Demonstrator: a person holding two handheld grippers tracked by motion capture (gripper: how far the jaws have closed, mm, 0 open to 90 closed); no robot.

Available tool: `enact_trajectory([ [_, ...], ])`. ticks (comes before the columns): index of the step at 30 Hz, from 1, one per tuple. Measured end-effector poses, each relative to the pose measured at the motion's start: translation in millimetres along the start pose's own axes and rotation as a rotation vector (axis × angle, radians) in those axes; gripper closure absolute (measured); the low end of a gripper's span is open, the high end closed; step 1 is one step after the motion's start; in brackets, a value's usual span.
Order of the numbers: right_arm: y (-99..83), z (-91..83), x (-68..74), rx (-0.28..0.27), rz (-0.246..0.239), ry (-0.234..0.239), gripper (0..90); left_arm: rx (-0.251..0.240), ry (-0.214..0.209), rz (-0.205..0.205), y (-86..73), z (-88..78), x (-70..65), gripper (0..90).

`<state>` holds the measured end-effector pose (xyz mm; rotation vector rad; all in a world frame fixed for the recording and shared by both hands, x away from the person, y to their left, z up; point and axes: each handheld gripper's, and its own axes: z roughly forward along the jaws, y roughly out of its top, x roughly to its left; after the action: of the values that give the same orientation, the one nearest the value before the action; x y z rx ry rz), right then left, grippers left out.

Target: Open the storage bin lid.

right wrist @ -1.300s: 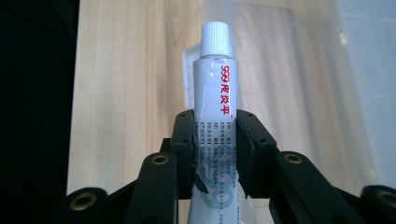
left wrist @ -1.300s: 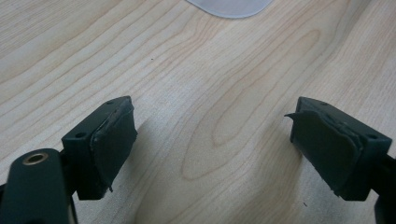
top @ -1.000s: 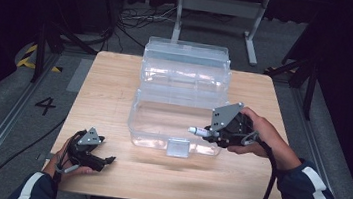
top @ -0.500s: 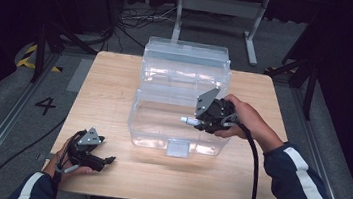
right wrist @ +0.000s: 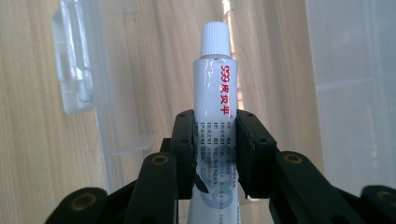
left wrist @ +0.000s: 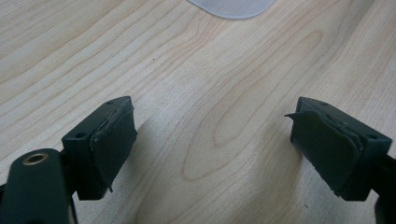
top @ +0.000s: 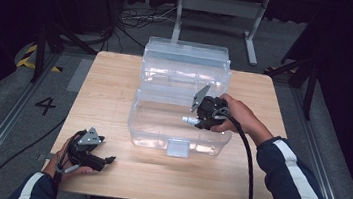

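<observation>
The small white ointment tube with a ribbed cap (right wrist: pixel 215 93) sits clamped in my right claw (top: pixel 197 121), mid-frame over the open clear plastic storage box (top: pixel 161 128). I judge I'm placing it inside; next, lower and release. My left claw (top: pixel 107 161), lower left, gapes empty on the wooden counter (top: pixel 110 87).

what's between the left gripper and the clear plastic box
Only bare wooden table: in the high view nothing lies between the left gripper and the clear plastic box; the left gripper view shows plain wood ahead of its open jaws.
</observation>
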<state>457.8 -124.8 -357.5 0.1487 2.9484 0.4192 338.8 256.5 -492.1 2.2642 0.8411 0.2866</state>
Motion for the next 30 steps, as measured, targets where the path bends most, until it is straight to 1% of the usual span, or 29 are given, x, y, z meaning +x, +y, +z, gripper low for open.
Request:
enact_trajectory([
  [4,-2.6,9.3,-0.8,0.026,0.002,0.012,71.1,0.000,0.000,0.000,0.0,0.0,0.1,14.4],
  [5,-3.0,10.5,-1.8,0.033,-0.003,0.019,71.1,0.000,0.000,0.000,0.0,0.0,0.0,14.4],
  [8,-5.6,16.7,-3.7,0.038,0.002,0.024,71.1,-0.001,0.000,0.000,-0.1,0.1,0.0,14.3],
  [9,-6.6,19.2,-3.7,0.042,0.013,0.032,71.1,-0.001,0.000,0.000,0.0,0.1,0.0,14.4],
  [10,-7.5,21.9,-4.8,0.051,0.003,0.034,71.1,0.000,0.000,0.000,0.0,0.0,0.0,14.4],
  [12,-8.7,27.4,-4.5,0.073,0.004,0.035,71.1,-0.002,0.001,-0.004,0.0,0.2,-0.2,14.4],
  [15,-11.2,33.9,-5.7,0.083,0.015,0.043,71.1,-0.003,0.001,-0.008,0.1,0.5,-0.3,14.4],
  [20,-12.3,38.8,-6.5,0.093,0.017,0.054,71.0,-0.002,0.003,-0.005,0.1,0.4,-0.1,14.4],
  [22,-12.1,40.3,-6.1,0.104,0.009,0.054,71.0,-0.003,0.001,-0.007,0.1,0.4,-0.3,14.4],
  [27,-12.1,42.4,-4.9,0.103,0.000,0.070,71.0,-0.003,0.001,-0.008,0.1,0.5,-0.2,14.4],
  [29,-11.1,42.5,-4.3,0.109,-0.012,0.065,71.0,-0.003,0.001,-0.008,0.1,0.5,-0.2,14.3],
  [30,-9.9,42.6,-3.6,0.098,-0.018,0.079,71.0,-0.003,0.001,-0.008,0.1,0.5,-0.2,14.3],
])
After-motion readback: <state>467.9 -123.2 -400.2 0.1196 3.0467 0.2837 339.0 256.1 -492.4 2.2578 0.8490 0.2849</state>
